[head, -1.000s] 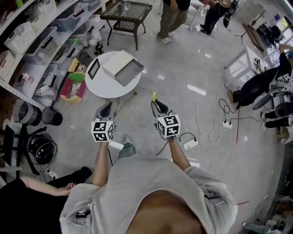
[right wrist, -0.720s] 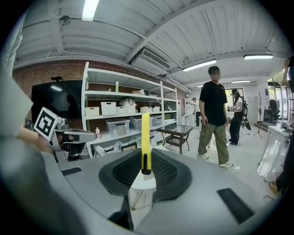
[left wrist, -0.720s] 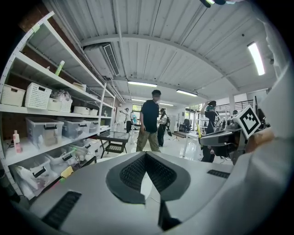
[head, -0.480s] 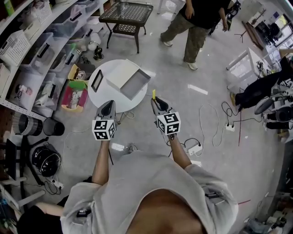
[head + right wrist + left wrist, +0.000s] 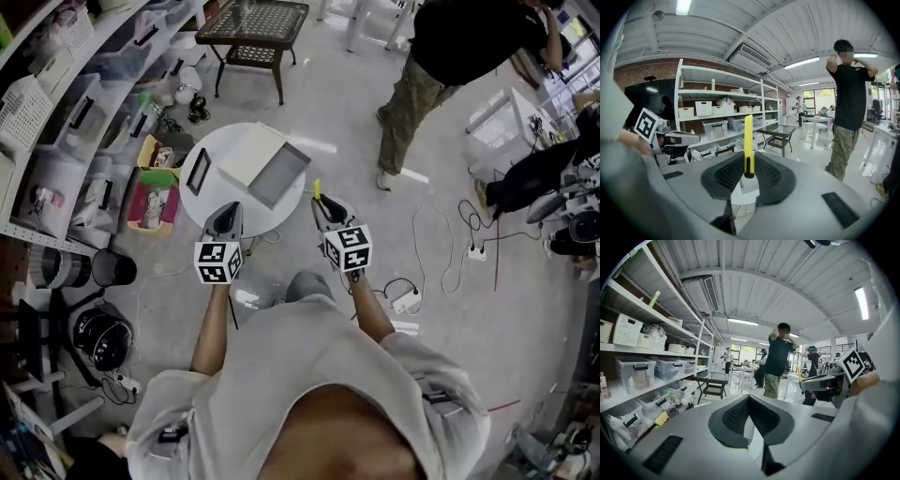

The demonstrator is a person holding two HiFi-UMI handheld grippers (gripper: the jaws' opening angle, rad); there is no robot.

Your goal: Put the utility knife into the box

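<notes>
Right gripper [image 5: 749, 175]: jaws pinched the lower end of a slim yellow plastic utility knife [image 5: 748, 140], dark at its butt. Most of its length stood upright and free above the pads. Left gripper [image 5: 748, 400]: jaws pressed together at the tips, nothing between them. Both grippers were held side by side at the near edge of a small round white table [image 5: 212, 195], the left one over its rim, the right one just off it. The open white cardboard box [image 5: 262, 161], grey inside, lay on the tabletop ahead of them, nearer the left gripper's line. A dark-framed flat panel [image 5: 198, 171] lay beside the box. The knife was not yet over the box. Judged risks: the grip sat low on a long, thin handle, so any knock against the box wall could lever the knife sideways in the pads or tip it out onto the table. The box looked light and nothing was steadying it, so a push from the knife tip could slide it across the top. A bystander in a black shirt [image 5: 469, 42] stood just beyond the table, close to the right gripper's forward path.
</notes>
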